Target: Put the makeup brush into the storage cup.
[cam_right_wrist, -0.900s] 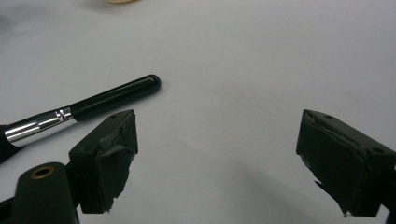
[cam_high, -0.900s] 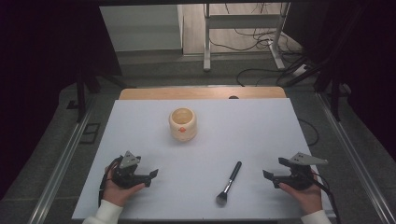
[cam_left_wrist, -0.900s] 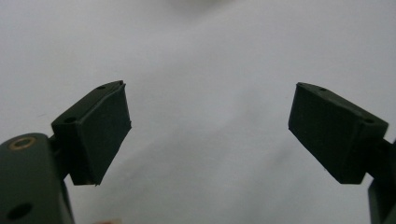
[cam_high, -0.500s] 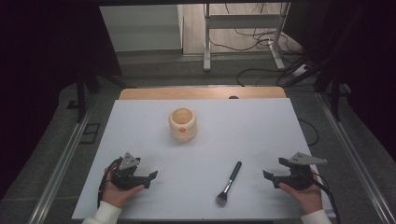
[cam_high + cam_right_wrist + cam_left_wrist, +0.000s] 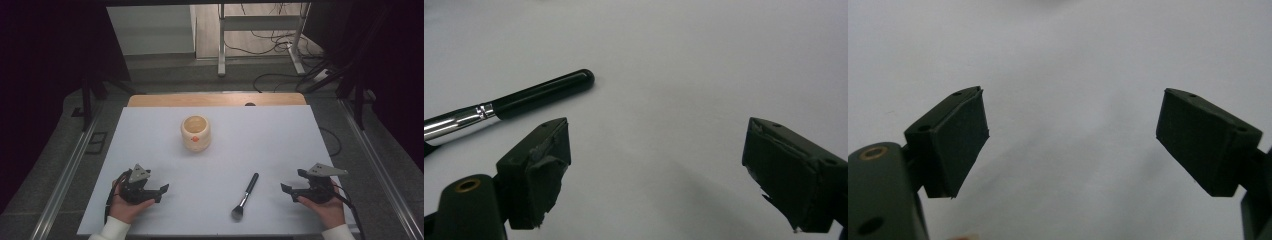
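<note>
Both grippers sit low over the white table (image 5: pixel 280 135), near its front edge, one in each hand. Left gripper (image 5: pixel 161 190) is at front left with jaws spread wide and nothing between them; the left gripper view shows bare table between its pads (image 5: pixel 960 142). Right gripper (image 5: pixel 292 182) is at front right, jaws likewise wide apart and empty, pointing in toward the table's middle. Brush (image 5: pixel 245 196) lies flat on the table between the two grippers, nearer the right one, touching neither. Its black handle points away from the person and its bristle head toward the front edge, slightly angled. In the right gripper view the brush handle (image 5: pixel 541 94) lies just beyond the left jaw, clear of it. Cup (image 5: pixel 195 133) stands upright mid-table, farther back, well apart from brush and both grippers, with an orange mark on its front.
</note>
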A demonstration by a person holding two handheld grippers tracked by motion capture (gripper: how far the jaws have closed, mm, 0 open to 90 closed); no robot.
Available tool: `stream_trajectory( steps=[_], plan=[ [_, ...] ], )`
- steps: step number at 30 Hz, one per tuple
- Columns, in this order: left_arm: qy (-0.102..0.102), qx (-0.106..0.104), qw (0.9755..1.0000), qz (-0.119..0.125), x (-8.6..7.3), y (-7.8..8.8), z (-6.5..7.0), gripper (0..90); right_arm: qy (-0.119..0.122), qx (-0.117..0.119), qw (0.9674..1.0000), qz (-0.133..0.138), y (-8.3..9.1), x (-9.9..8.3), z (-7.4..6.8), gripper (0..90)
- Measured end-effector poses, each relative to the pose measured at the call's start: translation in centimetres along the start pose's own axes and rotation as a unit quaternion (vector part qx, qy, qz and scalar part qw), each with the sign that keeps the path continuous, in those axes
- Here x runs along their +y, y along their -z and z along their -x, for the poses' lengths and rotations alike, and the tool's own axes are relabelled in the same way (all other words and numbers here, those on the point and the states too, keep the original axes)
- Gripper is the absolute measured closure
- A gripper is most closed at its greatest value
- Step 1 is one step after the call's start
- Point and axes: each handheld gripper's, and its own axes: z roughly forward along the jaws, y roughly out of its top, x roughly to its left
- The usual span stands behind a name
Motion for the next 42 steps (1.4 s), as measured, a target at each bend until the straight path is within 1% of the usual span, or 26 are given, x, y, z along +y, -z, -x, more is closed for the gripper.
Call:
stream_trajectory(
  steps=[5, 8, 11, 17, 19, 23, 24, 25, 26, 28, 29, 30, 31, 33, 37, 39, 42],
  plan=[
    [0.000, 0.001, 1.0000, -0.001, 0.0, -0.1, 0.0, 13.9, 0.000, 0.004, 1.0000, -0.001, 0.0, 0.3, 0.0, 12.7],
    [-0.001, 0.002, 1.0000, -0.002, 0.0, -0.1, -0.1, 14.0, 0.006, 0.003, 1.0000, -0.001, 0.1, 0.5, -0.1, 12.8],
    [0.002, 0.002, 1.0000, -0.001, 0.0, -0.1, -0.2, 14.1, 0.013, 0.002, 0.9999, -0.001, 0.3, 0.8, -0.1, 12.7],
    [-0.003, -0.001, 1.0000, 0.000, 0.1, 0.0, -0.1, 14.2, 0.017, -0.001, 0.9998, 0.009, 0.6, 1.8, 0.0, 13.0],
    [-0.003, -0.003, 1.0000, 0.000, 0.1, -0.1, -0.2, 14.3, 0.022, 0.006, 0.9997, 0.010, 0.8, 2.2, 0.0, 15.1],
    [-0.003, -0.004, 1.0000, 0.001, 0.1, -0.1, -0.2, 14.3, 0.028, 0.010, 0.9995, 0.009, 0.8, 2.7, -0.1, 14.9],
    [-0.003, -0.003, 1.0000, 0.000, 0.1, -0.1, -0.2, 14.3, 0.036, 0.012, 0.9993, 0.007, 0.9, 2.9, -0.2, 15.0],
    [-0.003, -0.003, 1.0000, 0.000, 0.1, -0.1, -0.2, 14.4, 0.036, 0.012, 0.9993, 0.007, 0.9, 2.9, -0.2, 15.0],
    [-0.004, -0.004, 1.0000, 0.000, 0.1, -0.1, -0.2, 14.3, 0.042, 0.015, 0.9990, 0.007, 0.9, 3.1, -0.2, 15.1],
    [-0.004, -0.004, 1.0000, 0.000, 0.1, -0.1, -0.1, 14.3, 0.046, 0.018, 0.9988, 0.006, 1.0, 3.3, -0.3, 15.4],
    [-0.004, -0.004, 1.0000, 0.000, 0.1, -0.2, -0.1, 14.3, 0.059, 0.023, 0.9980, 0.005, 1.1, 3.6, -0.4, 15.5],
    [-0.004, -0.004, 1.0000, 0.000, 0.2, -0.2, -0.1, 14.3, 0.059, 0.023, 0.9980, 0.005, 1.1, 3.6, -0.4, 15.5],
    [-0.003, -0.004, 1.0000, 0.000, 0.2, -0.2, -0.1, 14.3, 0.067, 0.027, 0.9974, 0.002, 1.2, 3.8, -0.5, 15.5],
    [-0.004, -0.005, 1.0000, 0.001, 0.2, -0.2, -0.1, 14.3, 0.070, 0.029, 0.9972, -0.001, 1.2, 3.9, -0.5, 16.0],
    [-0.002, -0.005, 1.0000, 0.000, 0.2, -0.1, -0.2, 14.3, 0.096, 0.041, 0.9944, -0.018, 1.0, 4.3, -0.9, 16.9],
    [-0.001, -0.005, 1.0000, 0.000, 0.1, -0.1, -0.2, 14.3, 0.097, 0.042, 0.9942, -0.018, 0.9, 4.4, -1.0, 16.9],
    [-0.002, -0.006, 1.0000, 0.001, 0.2, -0.1, -0.2, 14.3, 0.105, 0.048, 0.9930, -0.023, 0.8, 4.8, -1.2, 16.8]
  ],
)
